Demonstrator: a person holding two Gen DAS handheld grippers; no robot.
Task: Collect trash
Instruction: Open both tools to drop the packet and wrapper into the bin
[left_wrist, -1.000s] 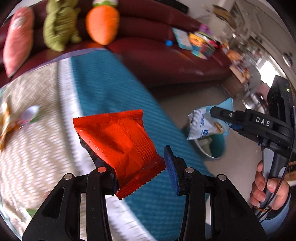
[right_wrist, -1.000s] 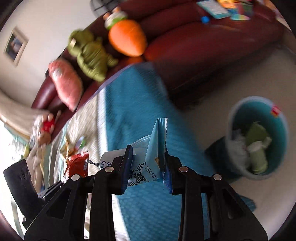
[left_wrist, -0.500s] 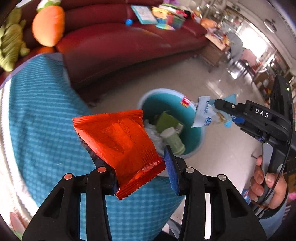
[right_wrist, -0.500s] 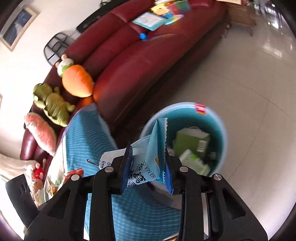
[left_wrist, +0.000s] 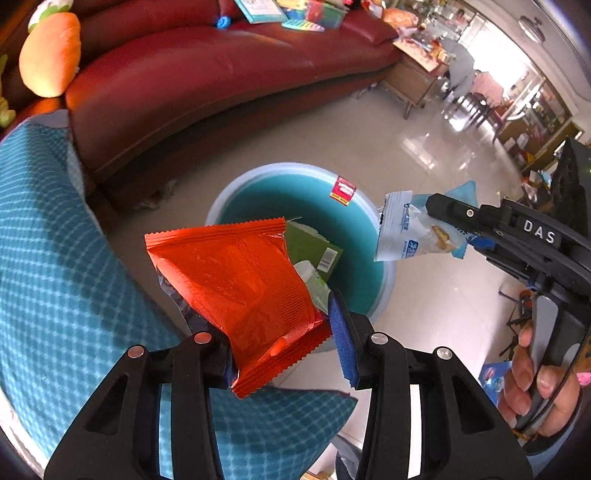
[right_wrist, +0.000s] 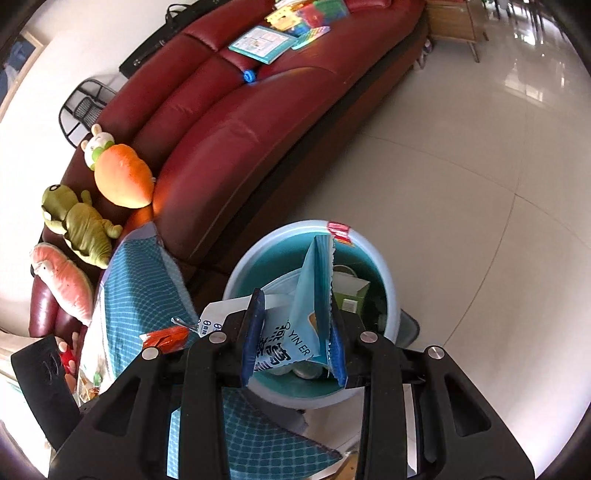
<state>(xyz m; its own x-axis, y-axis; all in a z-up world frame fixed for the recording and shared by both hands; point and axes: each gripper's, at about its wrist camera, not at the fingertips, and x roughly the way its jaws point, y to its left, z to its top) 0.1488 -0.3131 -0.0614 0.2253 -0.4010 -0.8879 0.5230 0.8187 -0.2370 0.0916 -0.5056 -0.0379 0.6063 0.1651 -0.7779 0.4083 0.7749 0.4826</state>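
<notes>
Fingers of the left gripper (left_wrist: 284, 343) pinch the crimped lower corner of an orange foil snack wrapper (left_wrist: 236, 288), held above the near rim of the teal bin (left_wrist: 384, 269). It looks light, crinkly and slick, so the sealed seam is the surest hold. Further right, the right gripper (left_wrist: 439, 218) carries a pale blue packet (left_wrist: 410, 232) at the bin's far edge.

From the right wrist, narrow pads clamp that blue and white packet (right_wrist: 295, 325) over the bin (right_wrist: 240, 277). Thin, soft film, likely to flutter on release.
</notes>
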